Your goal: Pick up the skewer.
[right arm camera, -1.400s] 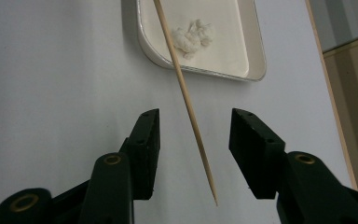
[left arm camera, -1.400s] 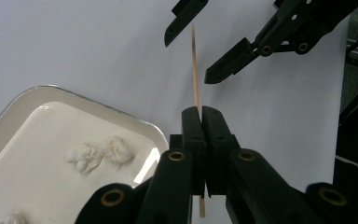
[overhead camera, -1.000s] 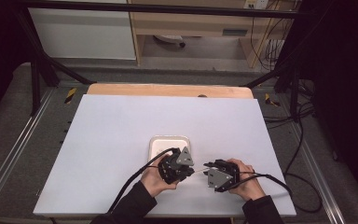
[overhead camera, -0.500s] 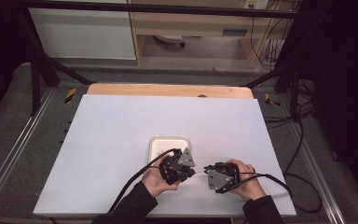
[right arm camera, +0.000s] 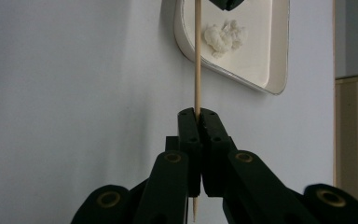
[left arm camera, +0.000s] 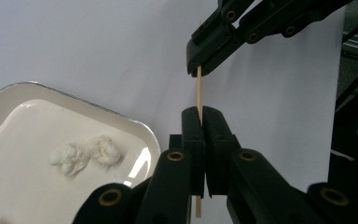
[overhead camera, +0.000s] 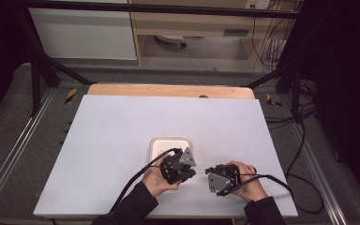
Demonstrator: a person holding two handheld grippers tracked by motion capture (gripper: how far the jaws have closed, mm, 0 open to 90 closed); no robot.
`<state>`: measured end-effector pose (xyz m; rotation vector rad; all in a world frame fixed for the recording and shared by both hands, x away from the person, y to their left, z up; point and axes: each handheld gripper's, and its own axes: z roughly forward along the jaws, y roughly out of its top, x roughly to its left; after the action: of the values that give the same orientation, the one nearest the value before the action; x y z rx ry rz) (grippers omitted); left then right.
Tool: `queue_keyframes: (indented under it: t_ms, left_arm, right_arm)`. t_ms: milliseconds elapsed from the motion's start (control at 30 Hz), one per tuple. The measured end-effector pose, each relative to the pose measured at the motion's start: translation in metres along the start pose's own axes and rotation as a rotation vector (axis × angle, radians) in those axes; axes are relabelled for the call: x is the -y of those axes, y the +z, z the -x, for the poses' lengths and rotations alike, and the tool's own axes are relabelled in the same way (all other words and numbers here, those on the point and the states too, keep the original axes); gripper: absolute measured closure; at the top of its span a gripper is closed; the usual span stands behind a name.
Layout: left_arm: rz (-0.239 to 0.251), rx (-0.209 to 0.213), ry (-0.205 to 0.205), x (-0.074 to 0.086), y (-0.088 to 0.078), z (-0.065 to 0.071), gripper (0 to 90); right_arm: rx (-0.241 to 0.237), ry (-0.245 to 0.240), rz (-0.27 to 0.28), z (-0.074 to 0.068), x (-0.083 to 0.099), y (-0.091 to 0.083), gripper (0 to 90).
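Both grippers are on one thin wooden skewer (left arm camera: 198,88) here, just off the near right corner of the white tray (overhead camera: 155,143). The left gripper (overhead camera: 191,172) is clenched on one end of it; in its own view the jaws are pressed together with the stick running up between them and its tail poking out below. The right gripper (overhead camera: 207,171) has just finished closing and now pinches the other end, the pointed tip showing beneath its jaws in the right gripper view. So the skewer hangs bridged between the two, just above the white table mat (overhead camera: 122,122) and beside the tray rather than over it.

Progress, as I read it: the stick is picked up and secured at both ends, but nothing is on it yet. The white fluffy clump (left arm camera: 86,153), cotton by the look of it, lies loose inside the tray, untouched. Wrapping or spearing it looks like the work left.

Count: two grippers, one skewer, one tray, one cotton clump. Beyond the tray the mat runs back to a wooden table edge (overhead camera: 168,90).
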<state>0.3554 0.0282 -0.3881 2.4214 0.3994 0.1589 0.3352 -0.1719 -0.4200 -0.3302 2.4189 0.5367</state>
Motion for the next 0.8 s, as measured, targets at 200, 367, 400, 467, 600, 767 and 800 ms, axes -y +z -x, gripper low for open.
queue_keyframes:
  t_ms: [200,367,400,467,600,767,800]
  left_arm:
    - [-0.093,-0.017,-0.001,-0.002,0.003,-0.005,70.2]
    - [-0.171,0.011,-0.003,-0.009,0.007,-0.004,70.7]
    - [-0.187,0.018,0.001,-0.01,0.008,-0.004,72.9]
    - [-0.214,0.019,0.005,-0.013,0.011,-0.003,74.5]
    - [-0.267,0.022,0.014,-0.019,0.014,-0.002,81.8]
    - [-0.291,0.02,0.014,-0.02,0.019,-0.002,85.1]
    - [-0.296,0.021,0.016,-0.02,0.019,-0.001,85.9]
  right_arm:
    - [-0.001,-0.025,-0.038,0.0,-0.001,0.001,89.2]
    - [-0.002,-0.036,-0.045,0.0,-0.003,0.0,89.2]
    - [-0.001,-0.041,-0.048,0.0,-0.003,0.0,89.2]
    - [-0.001,-0.048,-0.049,0.001,-0.003,0.0,89.2]
    - [-0.005,-0.056,-0.053,0.001,-0.003,0.0,89.2]
    - [-0.009,-0.071,-0.063,0.0,-0.004,0.0,89.1]
    - [-0.009,-0.075,-0.066,0.0,-0.004,0.0,89.2]
